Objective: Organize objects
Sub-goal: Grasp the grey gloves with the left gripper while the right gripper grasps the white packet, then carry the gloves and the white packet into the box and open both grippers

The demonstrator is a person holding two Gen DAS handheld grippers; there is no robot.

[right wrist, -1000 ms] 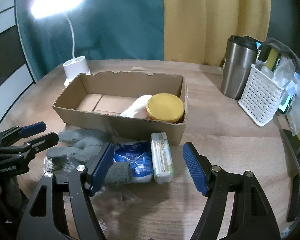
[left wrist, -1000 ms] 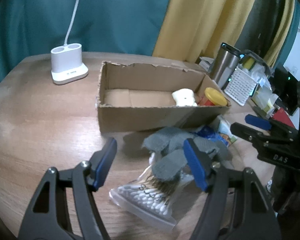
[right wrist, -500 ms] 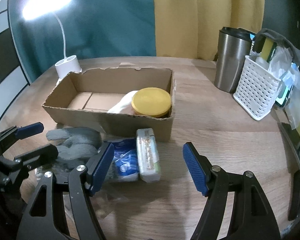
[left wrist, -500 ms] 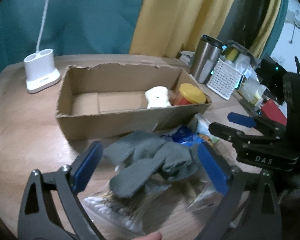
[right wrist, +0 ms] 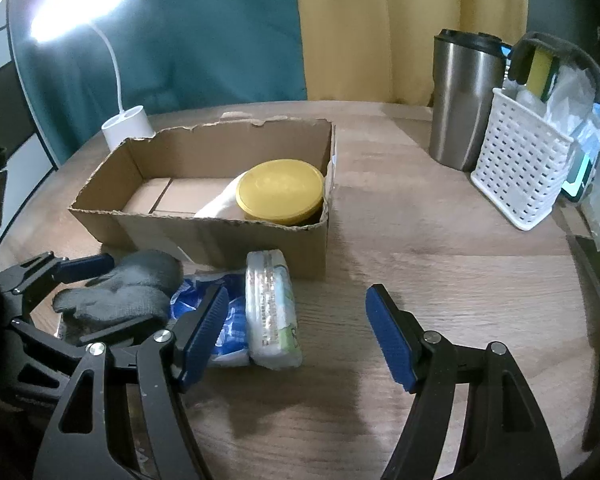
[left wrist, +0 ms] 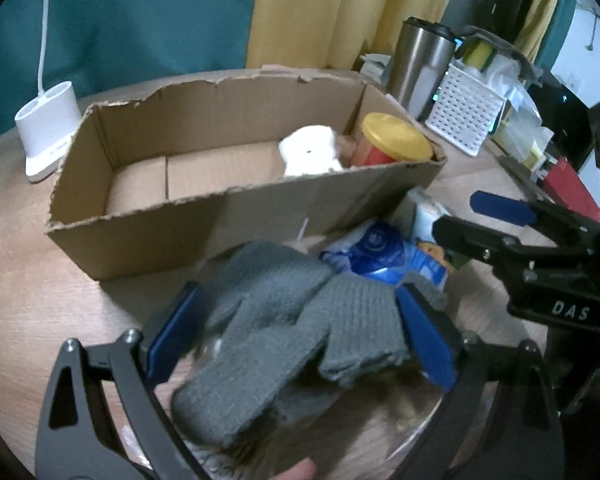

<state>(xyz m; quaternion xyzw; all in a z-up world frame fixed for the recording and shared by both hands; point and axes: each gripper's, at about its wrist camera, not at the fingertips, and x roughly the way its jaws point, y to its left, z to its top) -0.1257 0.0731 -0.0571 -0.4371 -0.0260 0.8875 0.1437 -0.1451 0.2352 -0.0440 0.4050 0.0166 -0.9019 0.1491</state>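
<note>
I'm straddling the gloves (left wrist: 300, 320) with the left tool (left wrist: 300, 340), jaws just widened, not gripping. Right tool (right wrist: 296, 336) is hanging apart over tabletop (right wrist: 440, 264). Box (right wrist: 220, 236) is blocking at twelve o'clock.

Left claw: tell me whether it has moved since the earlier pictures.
Yes. The left claw has closed in on the torn brown cardboard box, now straddling the grey knitted gloves, its jaws having just opened wider.
</note>
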